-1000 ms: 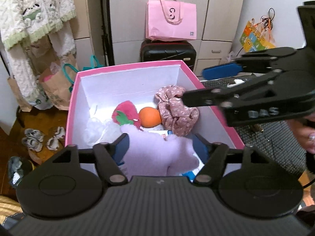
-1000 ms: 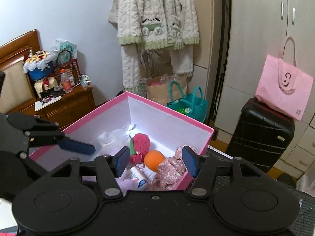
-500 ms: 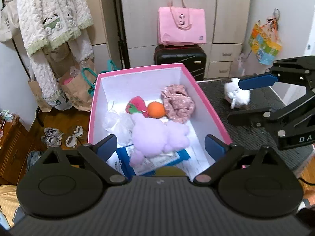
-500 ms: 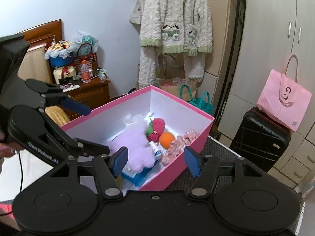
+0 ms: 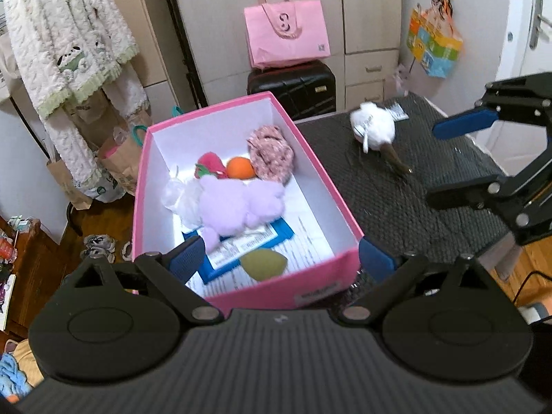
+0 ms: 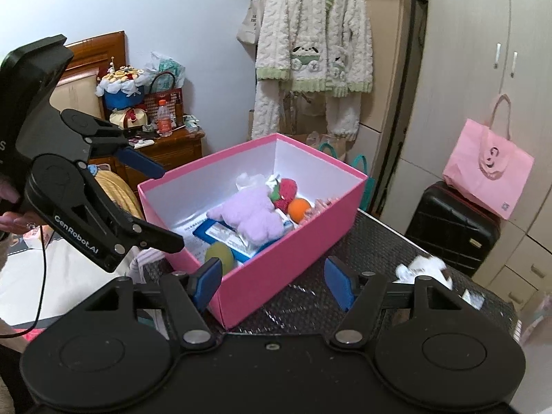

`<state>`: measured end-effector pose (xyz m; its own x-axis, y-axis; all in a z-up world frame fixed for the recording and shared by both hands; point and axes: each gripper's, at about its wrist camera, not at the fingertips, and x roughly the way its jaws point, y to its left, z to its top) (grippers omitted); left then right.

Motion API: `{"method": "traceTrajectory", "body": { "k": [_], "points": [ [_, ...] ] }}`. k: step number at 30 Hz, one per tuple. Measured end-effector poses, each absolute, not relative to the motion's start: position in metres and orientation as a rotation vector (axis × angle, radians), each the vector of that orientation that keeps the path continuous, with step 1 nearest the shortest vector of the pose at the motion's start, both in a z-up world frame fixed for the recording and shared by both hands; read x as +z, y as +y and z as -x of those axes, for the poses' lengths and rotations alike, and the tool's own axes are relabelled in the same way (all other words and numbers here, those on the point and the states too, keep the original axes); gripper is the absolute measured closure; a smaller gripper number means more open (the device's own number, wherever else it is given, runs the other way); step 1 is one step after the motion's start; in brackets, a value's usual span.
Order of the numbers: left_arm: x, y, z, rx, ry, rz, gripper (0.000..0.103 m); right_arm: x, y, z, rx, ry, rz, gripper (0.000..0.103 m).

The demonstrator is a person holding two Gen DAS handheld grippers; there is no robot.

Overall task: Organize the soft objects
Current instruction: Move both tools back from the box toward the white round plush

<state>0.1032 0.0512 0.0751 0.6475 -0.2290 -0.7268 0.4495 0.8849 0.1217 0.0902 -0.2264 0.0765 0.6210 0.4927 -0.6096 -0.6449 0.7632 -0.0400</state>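
A pink box (image 5: 345, 207) stands on the black mat and holds a purple plush (image 5: 238, 203), an orange ball (image 5: 240, 168), a red strawberry plush (image 5: 208, 165), a floral cloth (image 5: 270, 151), an olive sponge (image 5: 264, 264) and a blue-edged packet (image 5: 241, 245). My left gripper (image 5: 281, 260) hangs wide open above the box's near end, with nothing held. A white and brown plush (image 5: 372, 127) lies on the mat to the right of the box. My right gripper (image 6: 272, 283) is off the box's near corner; its jaws are opening with nothing between them, and the white plush (image 6: 422, 265) is to its right.
The black mat (image 5: 414, 207) ends close behind the white plush. Beyond it a pink tote (image 5: 286, 31) sits on a black suitcase (image 5: 293, 86). A fleecy robe (image 6: 310, 51) hangs behind the box. A wooden nightstand (image 6: 165, 148) stands left, paper bags (image 5: 117, 158) on the floor.
My left gripper let go of the purple plush, which now lies in the box, and opened wide. Both grippers drew back from the box, so the white plush came into view.
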Motion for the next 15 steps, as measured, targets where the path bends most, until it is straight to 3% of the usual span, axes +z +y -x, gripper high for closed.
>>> {"method": "traceTrajectory", "body": {
  "k": [15],
  "points": [
    [0.064, -0.018, -0.077, -0.528, 0.782, -0.403, 0.006, 0.043, -0.291, -0.058, 0.574, 0.648, 0.228, 0.030]
  ]
}}
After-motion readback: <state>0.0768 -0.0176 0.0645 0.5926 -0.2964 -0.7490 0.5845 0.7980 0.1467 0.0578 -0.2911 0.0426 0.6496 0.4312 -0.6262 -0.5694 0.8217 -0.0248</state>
